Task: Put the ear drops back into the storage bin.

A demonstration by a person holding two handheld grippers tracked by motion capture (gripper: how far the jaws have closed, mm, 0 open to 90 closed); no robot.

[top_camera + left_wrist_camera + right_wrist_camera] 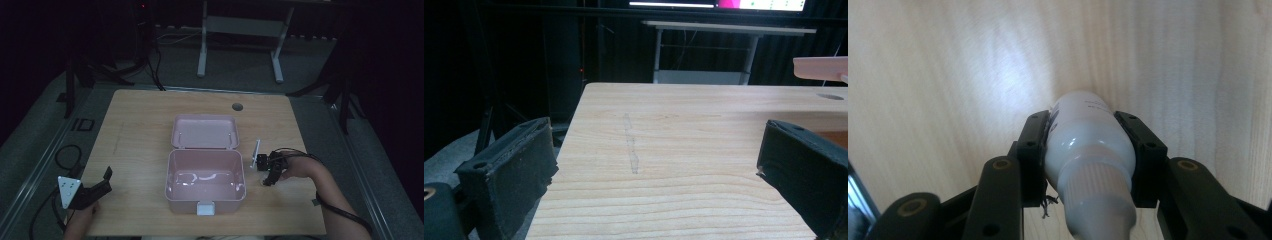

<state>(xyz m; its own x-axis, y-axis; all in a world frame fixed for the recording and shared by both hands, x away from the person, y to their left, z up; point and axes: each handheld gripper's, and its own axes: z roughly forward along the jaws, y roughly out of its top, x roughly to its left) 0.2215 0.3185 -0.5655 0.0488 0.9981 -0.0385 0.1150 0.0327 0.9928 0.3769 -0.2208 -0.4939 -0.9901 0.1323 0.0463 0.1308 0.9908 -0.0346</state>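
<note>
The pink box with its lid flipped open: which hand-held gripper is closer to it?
Right. The right hand-held gripper, clamped on a small white bottle, sits just off the pink box's right wall. The left hand-held gripper rests open farther off, near the table's front-left corner.

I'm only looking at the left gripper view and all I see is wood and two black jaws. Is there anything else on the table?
Observer: Yes, a pink box sits in the middle of the table, with its lid swung open at the back.
Operator: What's in the box?
Observer: It looks empty from the high view, just shiny pink inside.
Operator: What's the other hand doing?
Observer: The right gripper is shut on a small white bottle, just right of the box.
Operator: And my gripper?
Observer: The left gripper is open near the table's front left corner, holding nothing.
</note>
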